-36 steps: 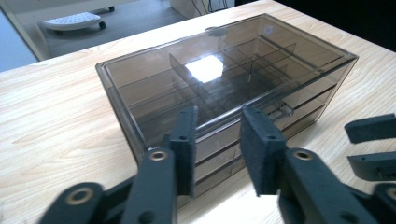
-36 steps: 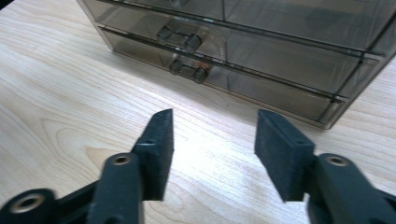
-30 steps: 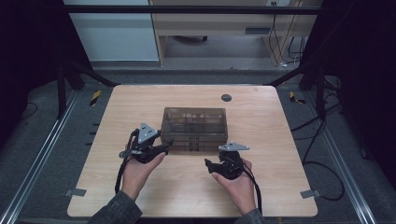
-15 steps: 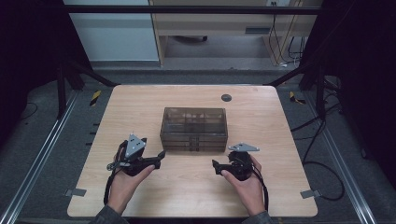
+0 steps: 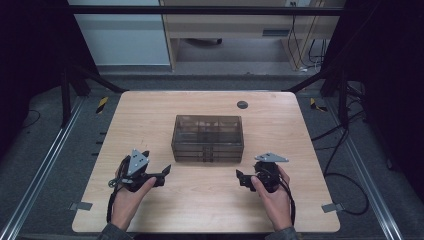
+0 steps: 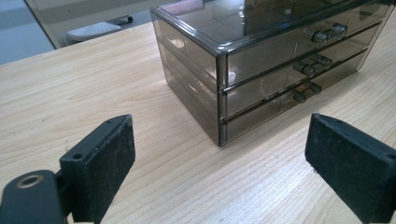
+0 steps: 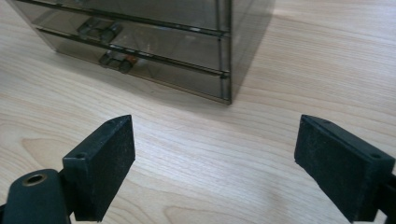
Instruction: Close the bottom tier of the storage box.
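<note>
While my left gripper (image 5: 164, 173) and right gripper (image 5: 240, 177) have just been opening to full width, gripping nothing, the smoky transparent plastic three-drawer box (image 5: 207, 137) sits mid-table on the pale wooden table (image 5: 150, 110), just beyond both.

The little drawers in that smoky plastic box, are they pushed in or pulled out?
Pushed in. All three drawer fronts sit flush, one above another, in the box, and none juts past its frame.
</note>
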`<state>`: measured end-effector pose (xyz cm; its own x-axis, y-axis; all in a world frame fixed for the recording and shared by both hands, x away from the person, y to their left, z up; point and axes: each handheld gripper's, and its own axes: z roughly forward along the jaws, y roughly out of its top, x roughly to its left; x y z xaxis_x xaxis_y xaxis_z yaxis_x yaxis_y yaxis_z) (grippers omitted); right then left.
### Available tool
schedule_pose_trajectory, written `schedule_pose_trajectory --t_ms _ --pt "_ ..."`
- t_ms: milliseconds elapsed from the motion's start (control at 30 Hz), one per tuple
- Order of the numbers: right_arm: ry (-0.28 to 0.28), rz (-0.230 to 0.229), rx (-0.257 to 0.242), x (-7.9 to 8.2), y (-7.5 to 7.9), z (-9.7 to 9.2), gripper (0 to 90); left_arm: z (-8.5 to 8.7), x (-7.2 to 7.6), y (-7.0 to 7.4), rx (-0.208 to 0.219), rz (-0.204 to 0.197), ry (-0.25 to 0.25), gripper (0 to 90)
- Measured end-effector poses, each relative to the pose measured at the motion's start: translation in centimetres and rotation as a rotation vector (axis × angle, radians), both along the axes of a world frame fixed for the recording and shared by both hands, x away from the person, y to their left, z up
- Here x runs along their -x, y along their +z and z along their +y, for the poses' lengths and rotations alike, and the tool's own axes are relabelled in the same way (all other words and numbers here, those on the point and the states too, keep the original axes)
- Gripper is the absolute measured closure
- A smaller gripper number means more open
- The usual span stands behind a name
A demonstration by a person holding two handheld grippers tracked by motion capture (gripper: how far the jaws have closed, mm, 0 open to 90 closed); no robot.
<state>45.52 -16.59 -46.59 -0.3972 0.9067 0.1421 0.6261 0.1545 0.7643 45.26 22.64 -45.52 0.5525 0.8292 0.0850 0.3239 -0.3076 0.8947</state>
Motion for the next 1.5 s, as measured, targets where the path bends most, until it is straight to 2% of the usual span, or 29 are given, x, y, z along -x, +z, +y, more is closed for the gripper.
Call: schedule_pose_trajectory --t_ms 300,467,633,700,933,1100,1133,1333,1367,1500 --pt "-0.019 0.014 0.008 -0.3 -0.5 -1.7 15.5 1.0 0.1 -1.3 -0.022 -0.012 0.008 8.2" --pt "-0.022 0.001 0.023 -0.4 -0.9 -2.4 15.6 1.7 0.1 -1.6 -0.02 -0.006 0.024 8.2" --pt "-0.022 -0.043 0.034 -0.6 -1.1 -3.3 15.8 2.7 -0.1 -1.7 -0.022 -0.015 0.039 8.2" --pt "-0.022 -0.051 0.048 -0.7 -1.3 -3.7 15.8 3.1 -0.2 -1.7 -0.016 -0.019 0.053 8.2" --pt "-0.039 -0.068 0.054 -0.9 -1.9 -4.7 15.8 4.5 -0.7 -2.0 -0.014 -0.031 0.097 8.2" --pt "-0.056 -0.092 0.07 -1.1 -2.2 -5.5 15.9 5.3 -1.1 -2.3 -0.008 -0.051 0.125 7.4" --pt "-0.066 -0.109 0.079 -1.1 -2.4 -5.9 15.9 5.6 -1.3 -2.5 0.0 -0.056 0.127 6.7" --pt "-0.098 -0.143 0.078 -1.2 -2.7 -6.8 15.8 5.9 -1.6 -2.9 0.008 -0.049 0.127 5.1" --pt "-0.11 -0.165 0.08 -1.2 -2.8 -7.2 15.6 6.0 -1.8 -3.0 0.004 -0.045 0.132 4.8" --pt "-0.136 -0.201 0.087 -1.3 -2.9 -7.8 14.9 6.4 -2.2 -3.5 0.015 -0.033 0.145 4.6"
